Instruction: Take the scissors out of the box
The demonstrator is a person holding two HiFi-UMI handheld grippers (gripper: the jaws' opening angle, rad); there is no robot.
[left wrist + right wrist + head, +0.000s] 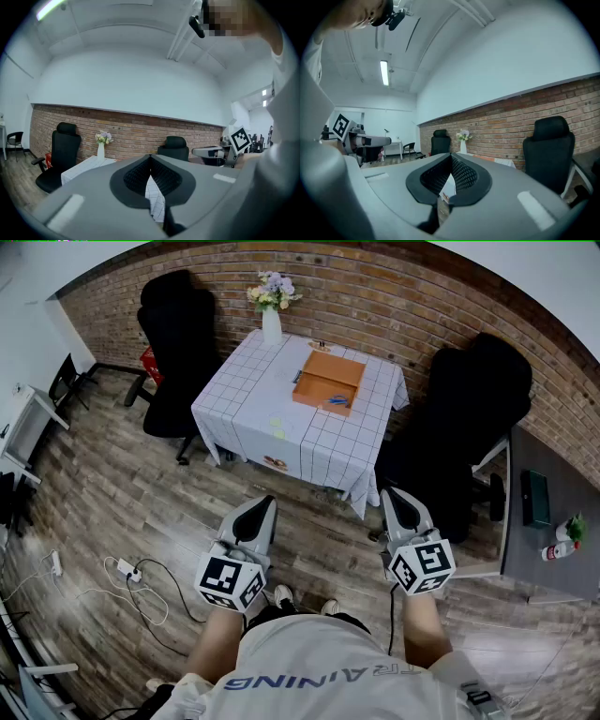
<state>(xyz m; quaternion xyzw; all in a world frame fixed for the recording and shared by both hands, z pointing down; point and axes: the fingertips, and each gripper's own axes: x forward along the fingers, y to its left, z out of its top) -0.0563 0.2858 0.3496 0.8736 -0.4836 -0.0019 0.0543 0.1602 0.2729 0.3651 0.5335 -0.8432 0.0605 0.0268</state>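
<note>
An open orange-brown box (323,376) rests on a table (272,395) covered by a white checked cloth, across the room from me. Blue-handled scissors (337,401) lie inside the box near its front right corner. My left gripper (266,501) and right gripper (393,493) are held level over the wooden floor, well short of the table. Both are shut with nothing between the jaws. In the left gripper view the tips of the left gripper (150,159) meet, and in the right gripper view those of the right gripper (451,155) do too.
A white vase of flowers (271,322) stands at the table's back edge. Black office chairs flank the table, one on the left (173,343) and one on the right (469,409). A dark desk (544,521) sits far right. A power strip with cables (127,570) lies on the floor to the left.
</note>
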